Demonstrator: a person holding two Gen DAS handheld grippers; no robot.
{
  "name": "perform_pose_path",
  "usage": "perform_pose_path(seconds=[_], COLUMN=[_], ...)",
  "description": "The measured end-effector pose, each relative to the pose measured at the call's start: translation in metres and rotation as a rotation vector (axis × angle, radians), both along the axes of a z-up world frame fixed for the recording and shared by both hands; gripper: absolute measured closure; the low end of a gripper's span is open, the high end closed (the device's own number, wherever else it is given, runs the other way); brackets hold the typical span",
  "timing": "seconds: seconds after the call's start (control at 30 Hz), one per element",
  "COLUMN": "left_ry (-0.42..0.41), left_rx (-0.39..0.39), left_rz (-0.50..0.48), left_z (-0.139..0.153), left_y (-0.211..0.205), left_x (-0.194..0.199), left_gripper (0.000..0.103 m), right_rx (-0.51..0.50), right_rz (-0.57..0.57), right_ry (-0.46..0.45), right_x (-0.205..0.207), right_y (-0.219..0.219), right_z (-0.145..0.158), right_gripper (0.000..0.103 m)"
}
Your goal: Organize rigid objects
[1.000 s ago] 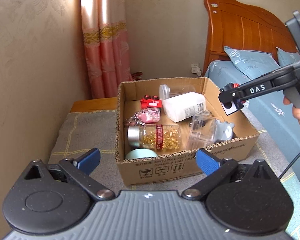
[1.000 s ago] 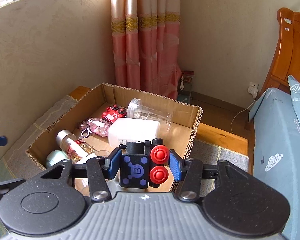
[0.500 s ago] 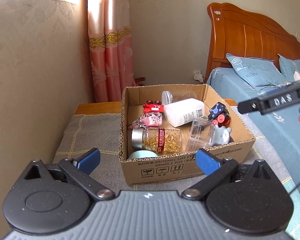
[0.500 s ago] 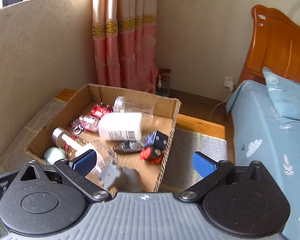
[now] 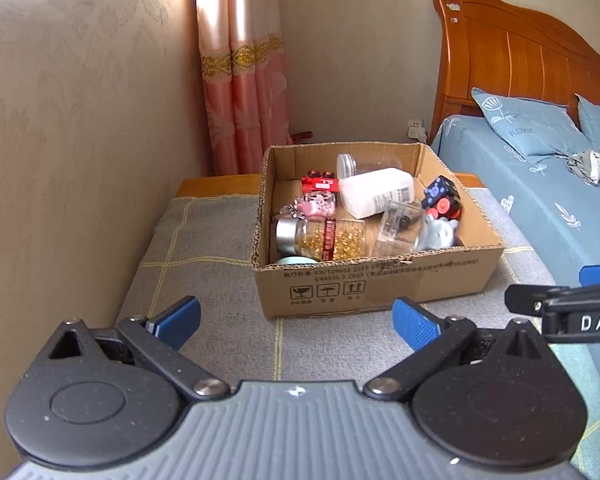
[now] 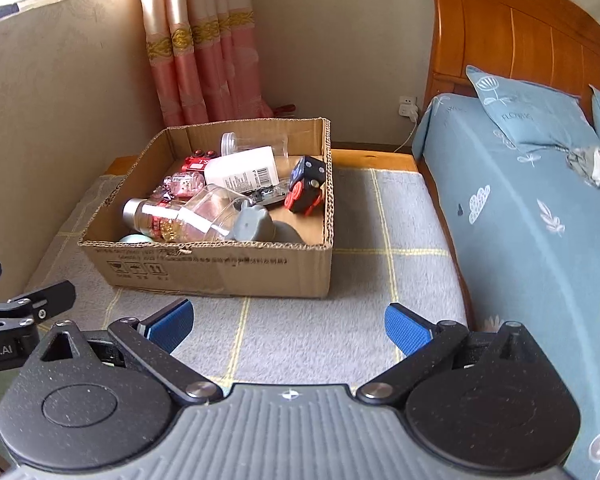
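Entry: the dark cube with red buttons (image 6: 307, 184), which our right gripper (image 6: 287, 322) had clamped a second earlier, lay in the cardboard box (image 6: 220, 272) ahead of its fingers; one more item filed. Both pairs of fingers stood wide apart, empty; left gripper (image 5: 296, 322) likewise faced the box. Right view alone showed the grey figure (image 6: 252, 222) clearly; left view showed the gold-filled jar (image 5: 324, 238) plainly.

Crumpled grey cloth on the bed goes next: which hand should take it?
Probably right. The right gripper is open, empty, nearer the bed where the cloth lies; the left gripper sits further from it.
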State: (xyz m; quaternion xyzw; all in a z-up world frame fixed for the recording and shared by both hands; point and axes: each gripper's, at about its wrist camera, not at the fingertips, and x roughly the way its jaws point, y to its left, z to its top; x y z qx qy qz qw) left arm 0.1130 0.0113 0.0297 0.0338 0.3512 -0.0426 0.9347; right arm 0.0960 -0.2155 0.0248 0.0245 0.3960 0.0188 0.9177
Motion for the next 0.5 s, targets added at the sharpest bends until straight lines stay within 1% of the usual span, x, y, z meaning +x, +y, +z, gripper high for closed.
perform_pose_path(seconds=[0.13, 0.23, 0.4, 0.5], left_ry=[-0.01, -0.012, -0.01, -0.007], left_rx=[0.059, 0.053, 0.077, 0.068], left_rz=[-0.005, -0.001, 0.029, 0.035], left_z=[0.006, 0.012, 0.015, 0.015], left_y=[-0.011, -0.012, -0.014, -0.013], left_x=[-0.006, -0.01, -0.01, -0.01], left_gripper=[0.001, 0.001, 0.001, 0.001], right_rx=[-0.024, -0.027, -0.035, -0.038], right_rz=[-0.012, -0.019, -0.022, -0.019], right_ry=[-0.02, -0.025, -0.039, -0.045], right_x=[-0.011, -0.015, -0.017, -0.018], right_y=[0.004, 0.004, 0.005, 0.006], right_z=[0.003, 0.004, 0.007, 0.009], right_gripper=[0.0, 0.0, 0.0, 0.0])
